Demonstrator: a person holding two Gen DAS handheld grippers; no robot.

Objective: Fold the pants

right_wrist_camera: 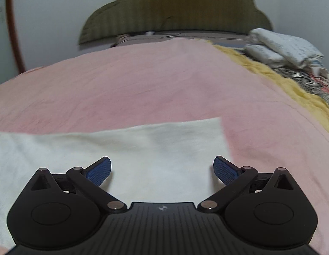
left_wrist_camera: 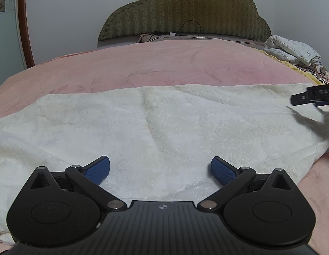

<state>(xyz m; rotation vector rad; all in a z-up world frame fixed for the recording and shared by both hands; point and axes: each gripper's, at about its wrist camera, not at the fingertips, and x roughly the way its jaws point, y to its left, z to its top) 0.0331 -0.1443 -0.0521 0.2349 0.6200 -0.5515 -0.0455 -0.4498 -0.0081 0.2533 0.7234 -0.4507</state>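
Note:
Cream-white patterned pants (left_wrist_camera: 160, 123) lie spread flat across the pink bedspread (left_wrist_camera: 164, 63), running left to right. My left gripper (left_wrist_camera: 160, 167) is open and empty just above the near part of the pants. My right gripper (right_wrist_camera: 162, 167) is open and empty over the right end of the pants (right_wrist_camera: 143, 146), whose far right corner lies just ahead. The right gripper also shows at the right edge of the left wrist view (left_wrist_camera: 311, 97), hovering over the fabric.
An olive padded headboard (left_wrist_camera: 183, 8) stands at the far end of the bed. Folded white printed bedding (left_wrist_camera: 292, 48) and a yellow blanket edge (right_wrist_camera: 281, 80) lie at the right. A cable and charger (left_wrist_camera: 173, 34) rest by the headboard.

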